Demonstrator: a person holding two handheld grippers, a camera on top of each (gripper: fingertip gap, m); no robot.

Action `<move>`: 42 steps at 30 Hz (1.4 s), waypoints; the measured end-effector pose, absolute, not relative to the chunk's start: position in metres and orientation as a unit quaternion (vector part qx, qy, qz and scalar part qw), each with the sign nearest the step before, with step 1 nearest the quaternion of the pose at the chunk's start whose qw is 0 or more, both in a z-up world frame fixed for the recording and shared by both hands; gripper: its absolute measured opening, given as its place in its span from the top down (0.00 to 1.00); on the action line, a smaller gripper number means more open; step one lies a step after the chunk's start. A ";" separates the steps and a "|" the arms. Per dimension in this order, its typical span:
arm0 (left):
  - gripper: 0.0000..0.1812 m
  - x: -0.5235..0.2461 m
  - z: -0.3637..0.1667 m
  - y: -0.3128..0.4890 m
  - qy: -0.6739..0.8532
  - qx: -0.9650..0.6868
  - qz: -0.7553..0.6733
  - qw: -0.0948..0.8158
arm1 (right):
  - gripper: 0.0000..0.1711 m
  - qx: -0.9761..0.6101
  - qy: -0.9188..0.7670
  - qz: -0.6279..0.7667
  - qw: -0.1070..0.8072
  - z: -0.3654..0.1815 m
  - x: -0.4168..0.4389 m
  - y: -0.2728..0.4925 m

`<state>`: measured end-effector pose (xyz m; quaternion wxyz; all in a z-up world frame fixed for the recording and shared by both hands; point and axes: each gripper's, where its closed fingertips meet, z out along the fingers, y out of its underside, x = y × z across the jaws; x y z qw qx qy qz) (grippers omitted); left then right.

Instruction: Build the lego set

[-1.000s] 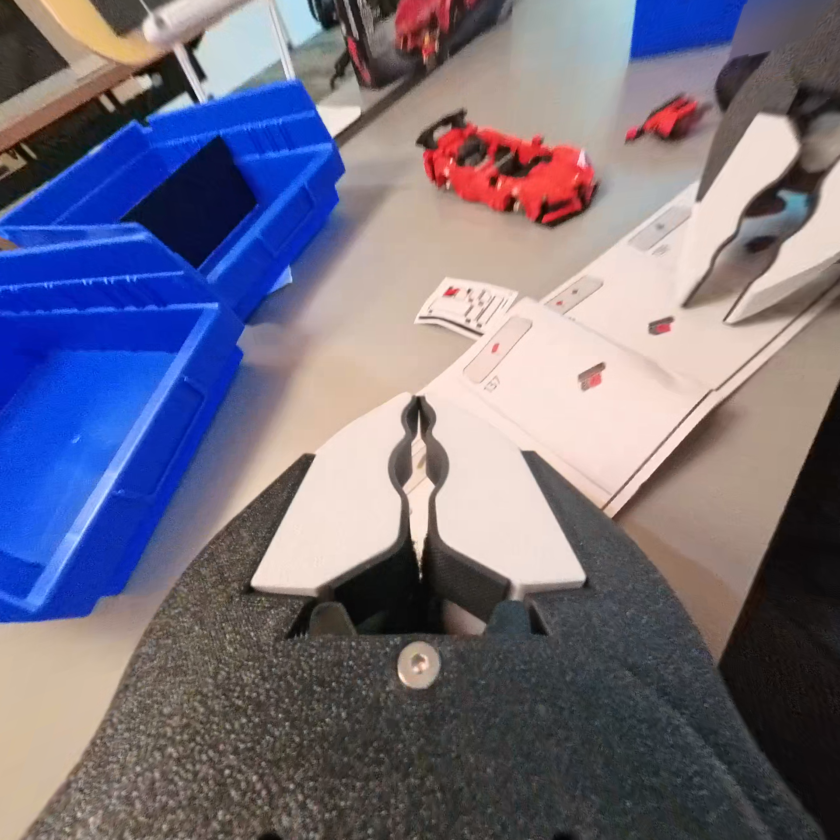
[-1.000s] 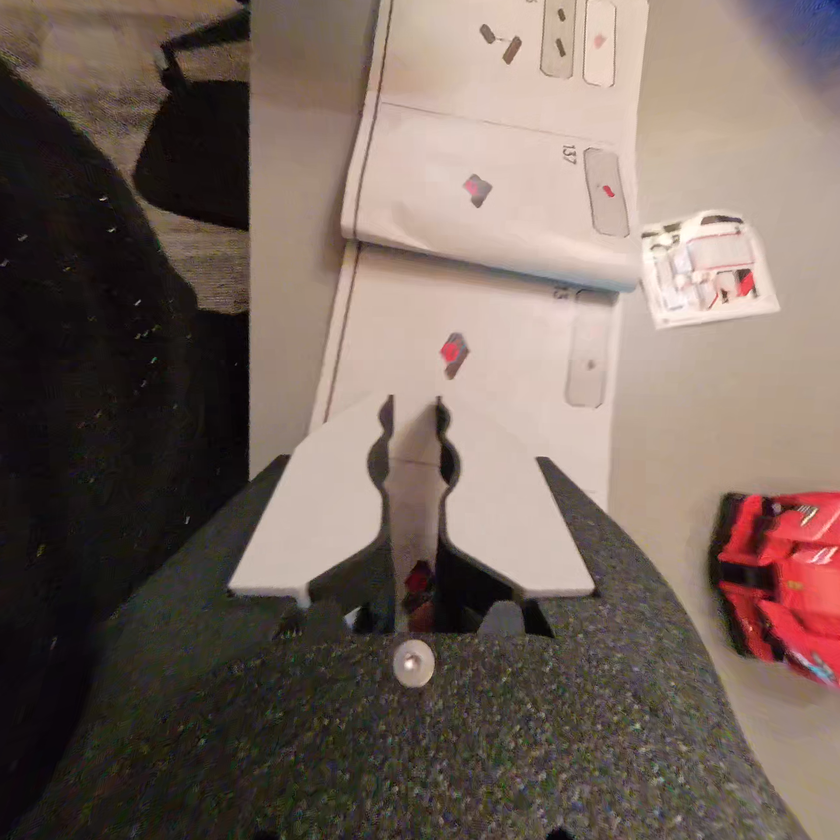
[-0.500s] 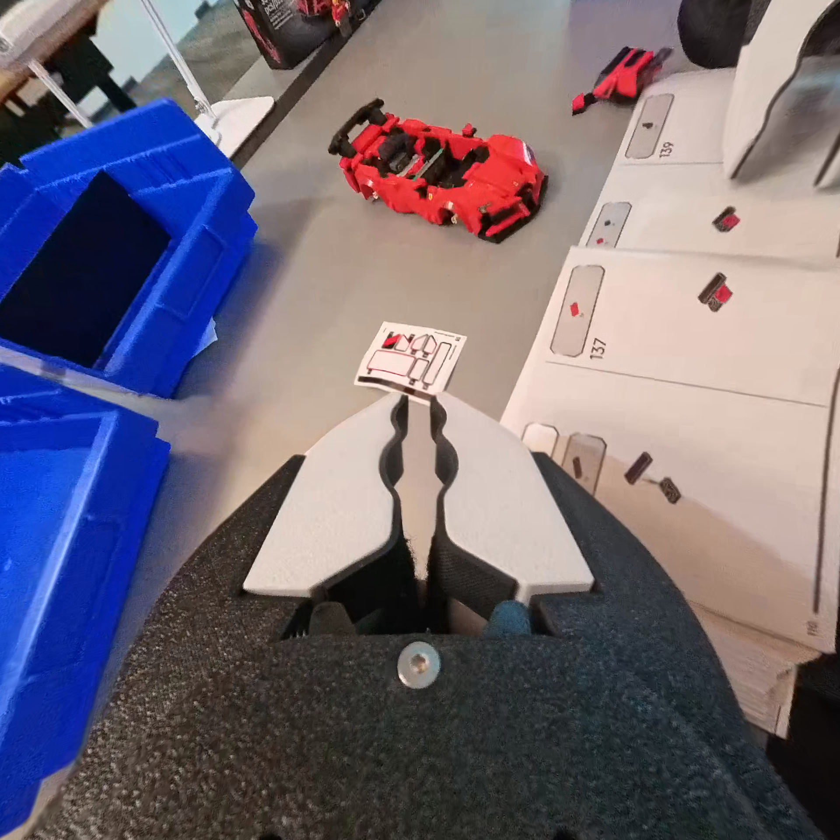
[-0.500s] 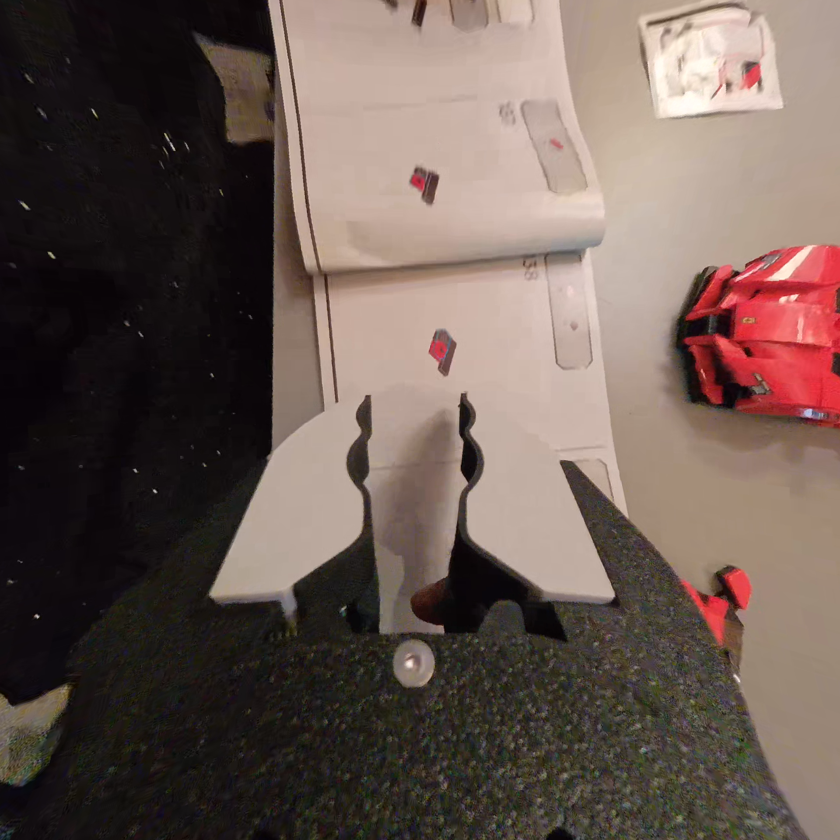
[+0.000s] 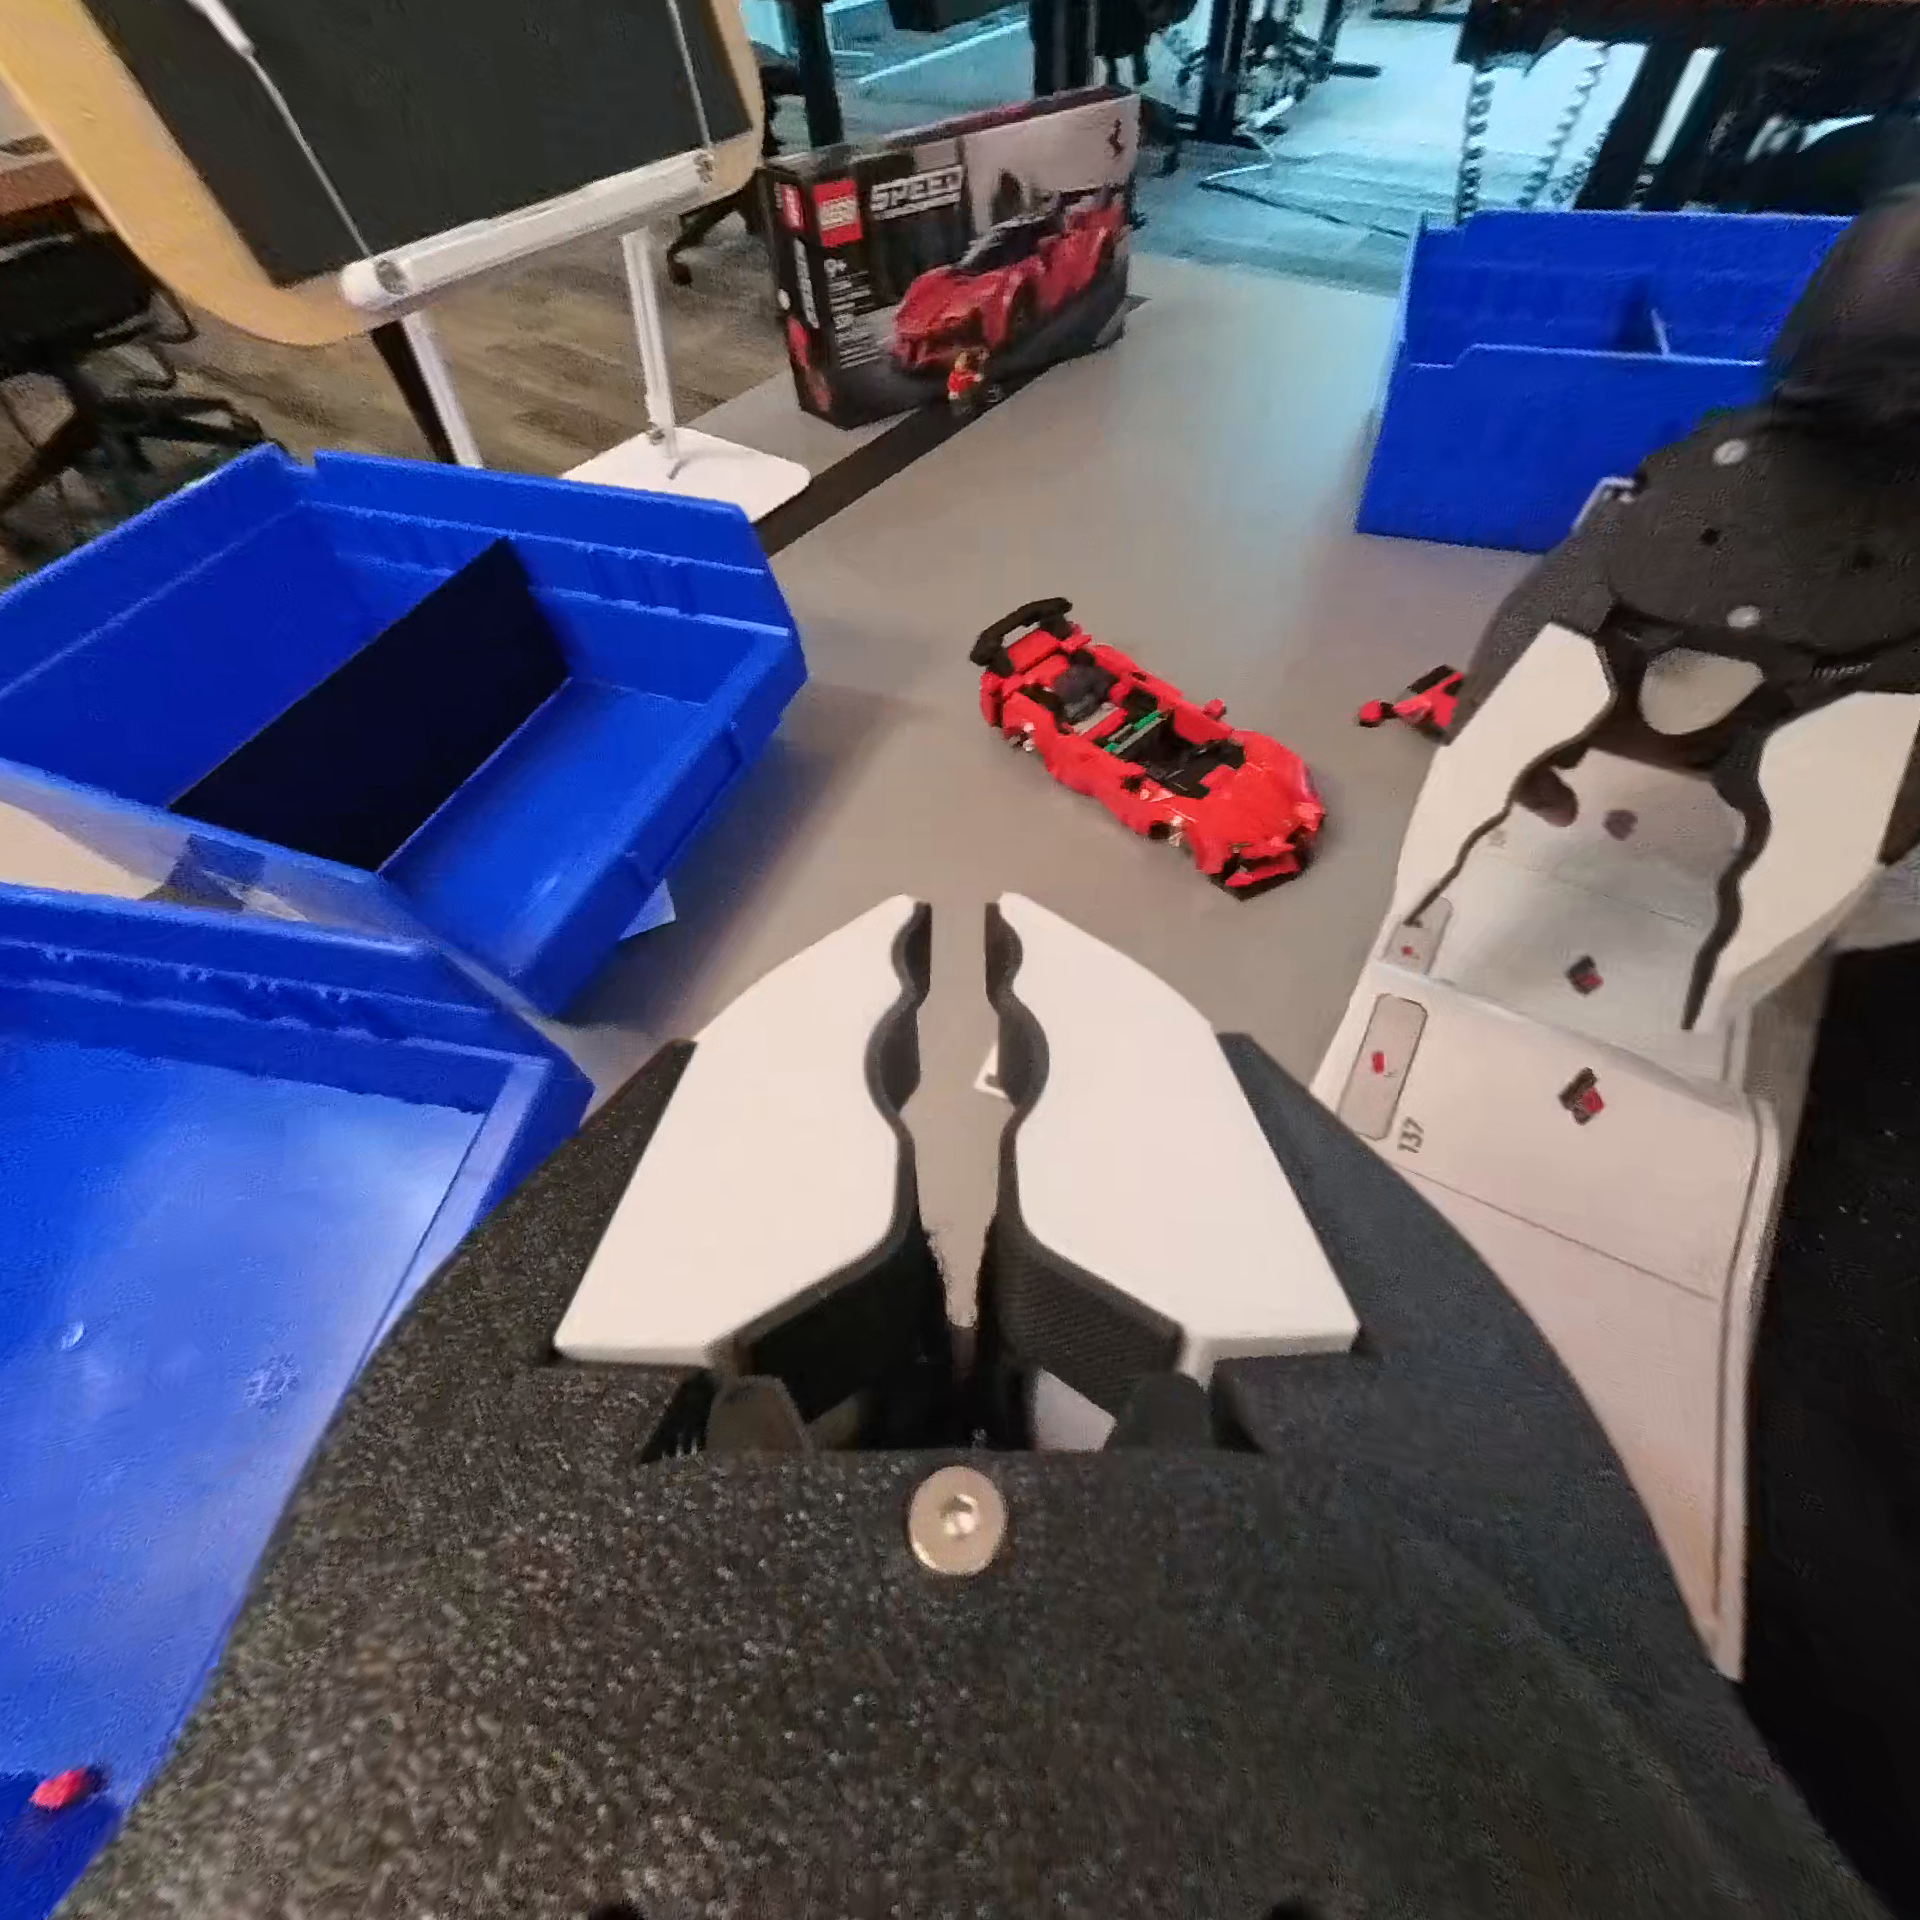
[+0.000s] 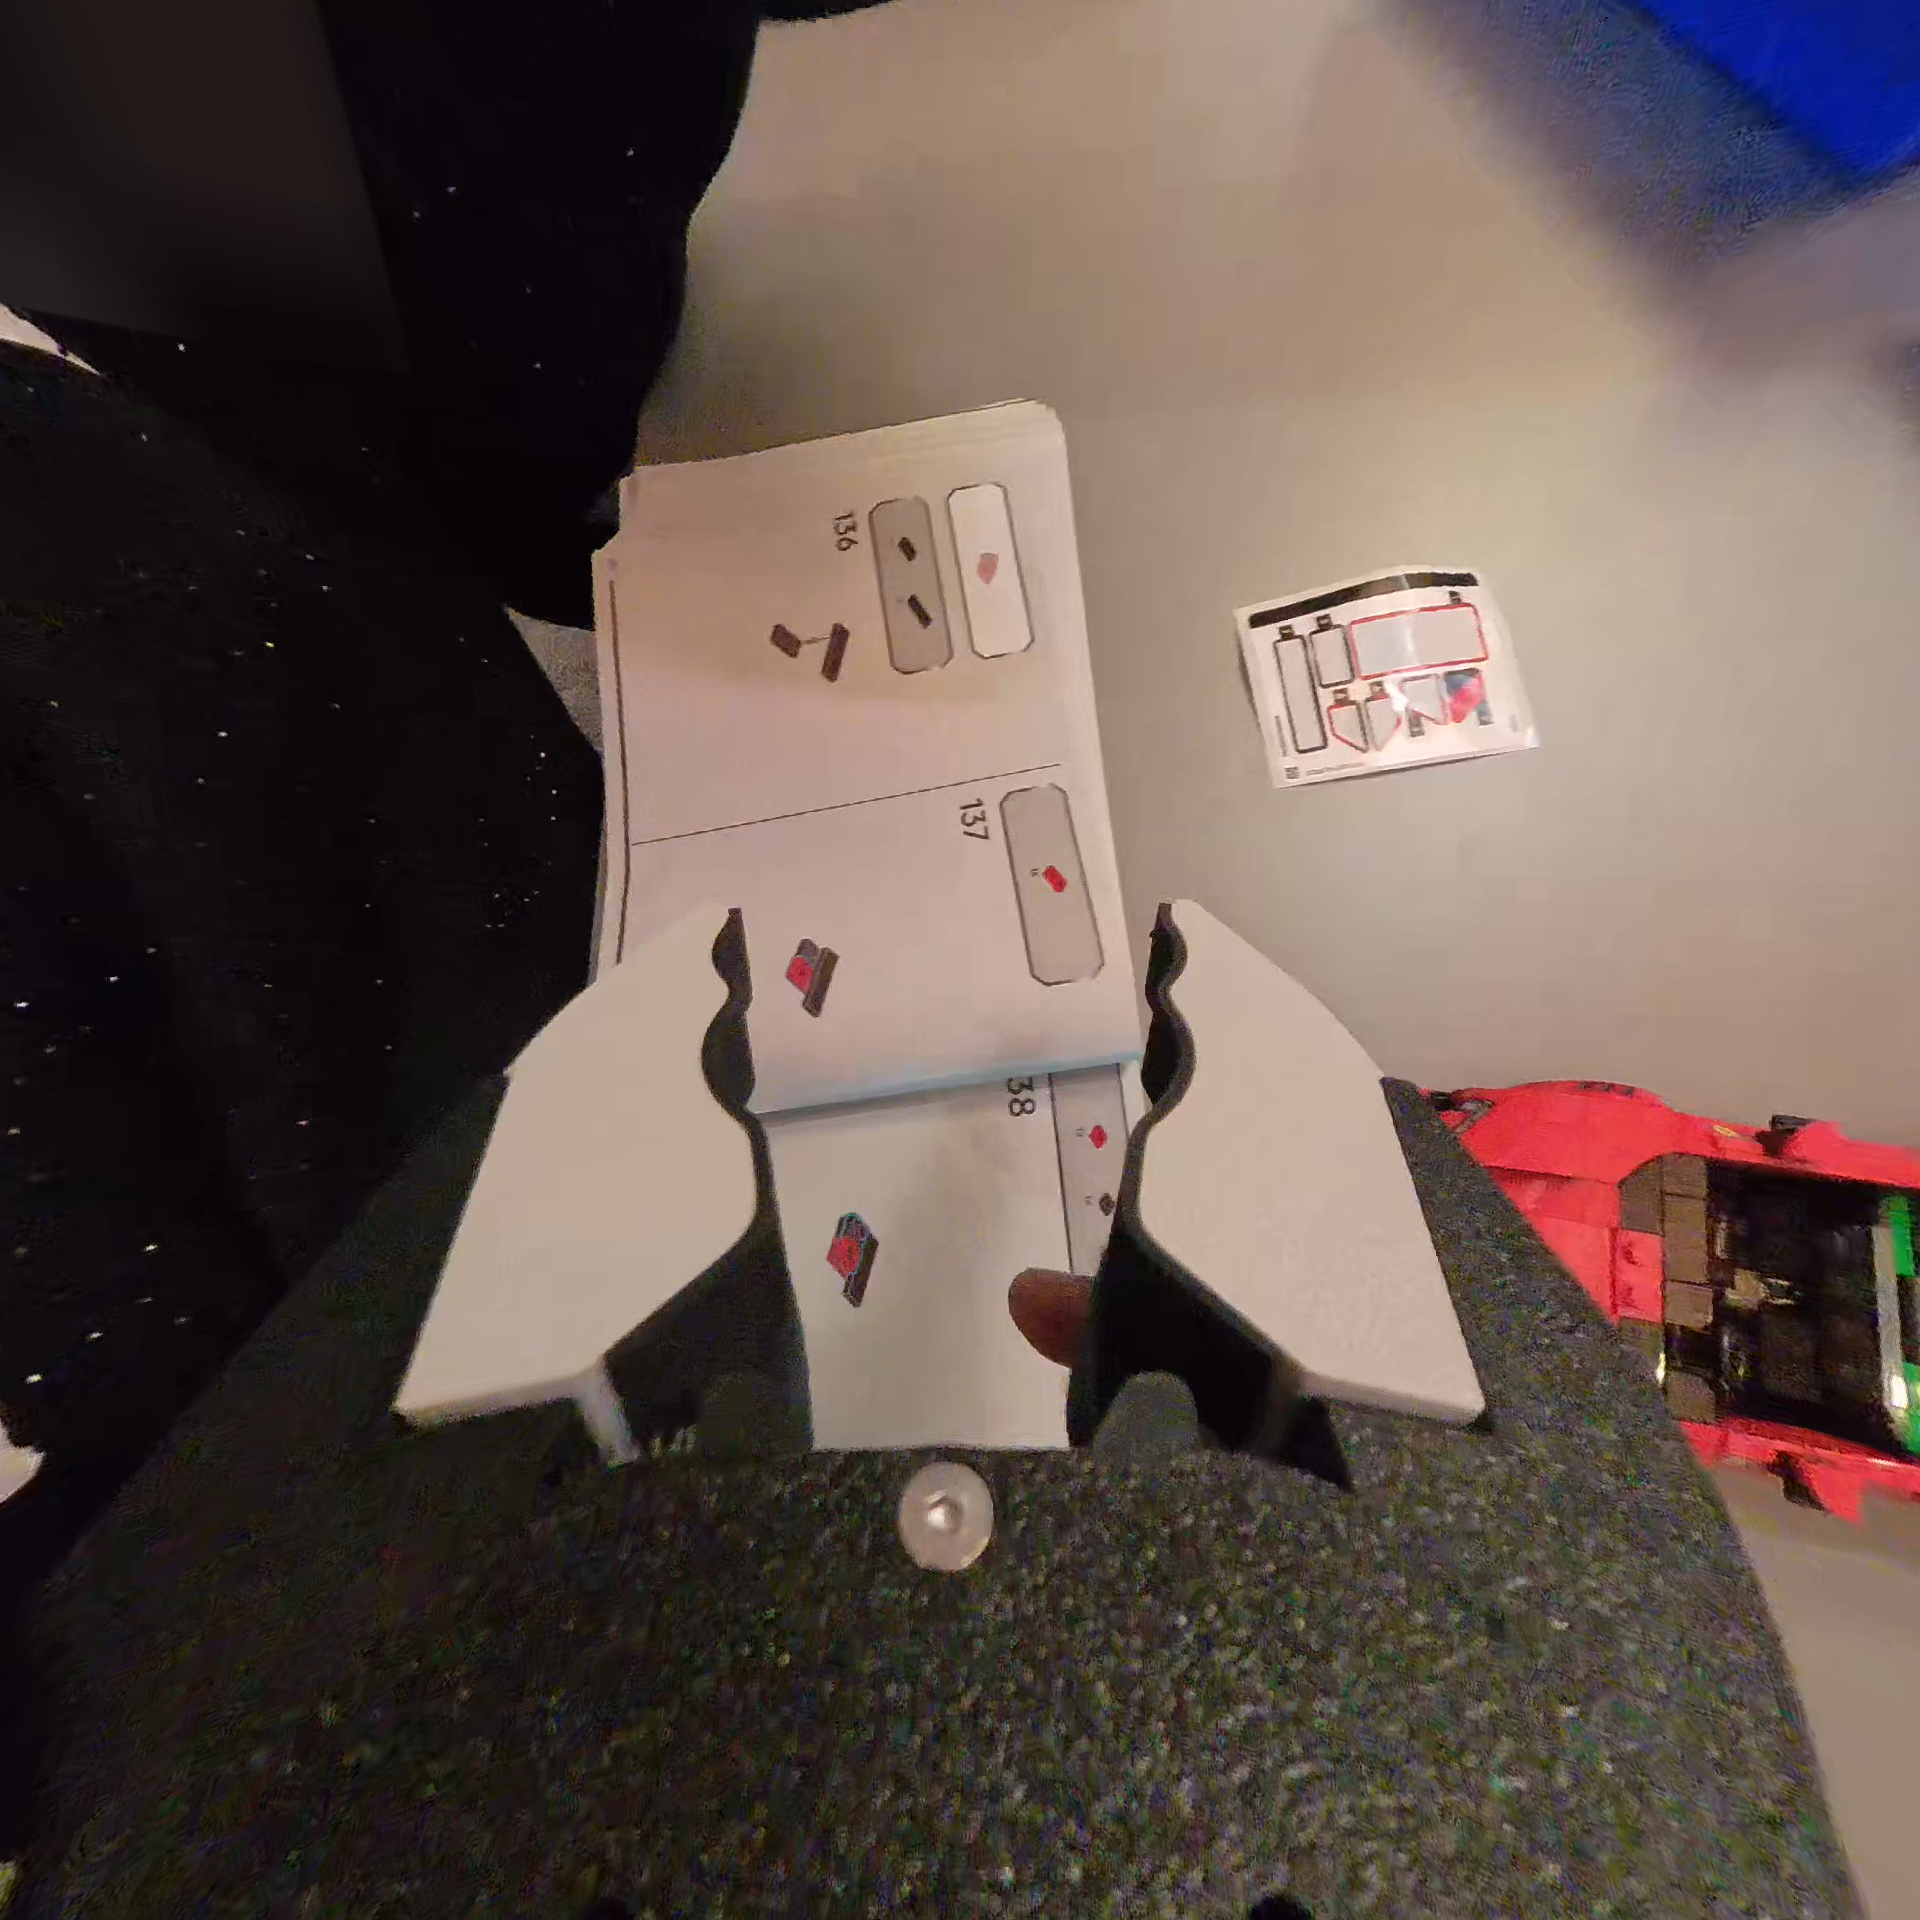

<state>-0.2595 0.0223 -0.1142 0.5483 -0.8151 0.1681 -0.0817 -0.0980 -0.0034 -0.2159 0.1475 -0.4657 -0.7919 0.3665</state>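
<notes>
The grey table (image 5: 1226,540) holds everything. On its left side sit two blue bins: the far bin (image 5: 582,727) has a dark divider inside, and the near bin (image 5: 208,1247) has one tiny red piece (image 5: 64,1787) in its corner. A third blue bin (image 5: 1558,416) stands far off on the right. The set's box (image 5: 956,260) stands at the far edge of the table, with a picture of a red car on it.

The open instruction booklet (image 6: 873,810) lies flat near the person. The right gripper (image 6: 945,914) hangs over it with its fingers spread wide and nothing between them. The left gripper (image 5: 958,912) hangs above the table near the blue bins, its fingers almost together with just a thin gap, and they hold nothing.

The red lego car (image 5: 1143,743) sits in the middle of the table, just beside the booklet and apart from both grippers. A small red and black clump of bricks (image 5: 1413,701) lies near it. A small sticker sheet (image 6: 1382,675) lies flat on the table beside the booklet
</notes>
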 end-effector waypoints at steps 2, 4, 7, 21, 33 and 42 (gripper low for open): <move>0.95 -0.266 -0.115 0.023 0.159 -0.813 -0.069 0.556 | 0.59 -0.476 -0.779 0.377 0.158 -0.216 -0.102 0.007; 0.95 -0.272 -0.108 0.025 0.139 -0.801 -0.072 0.578 | 0.60 -0.494 -0.763 0.375 0.183 -0.213 -0.105 0.020; 0.95 -0.270 -0.083 0.019 0.098 -0.753 -0.124 0.639 | 0.61 -0.528 -0.713 0.404 0.224 -0.188 -0.109 0.031; 0.94 -0.249 -0.078 -0.046 0.094 -0.751 -0.064 0.650 | 0.60 -0.533 -0.609 0.508 0.293 -0.129 -0.089 -0.009; 0.92 -0.173 -0.055 -0.006 0.156 -0.708 -0.142 0.674 | 0.67 -0.542 -0.681 0.390 0.300 -0.200 -0.062 0.011; 0.90 -0.197 -0.061 -0.025 0.162 -0.744 -0.093 0.642 | 0.76 -0.443 -0.762 0.433 0.186 -0.243 -0.092 -0.024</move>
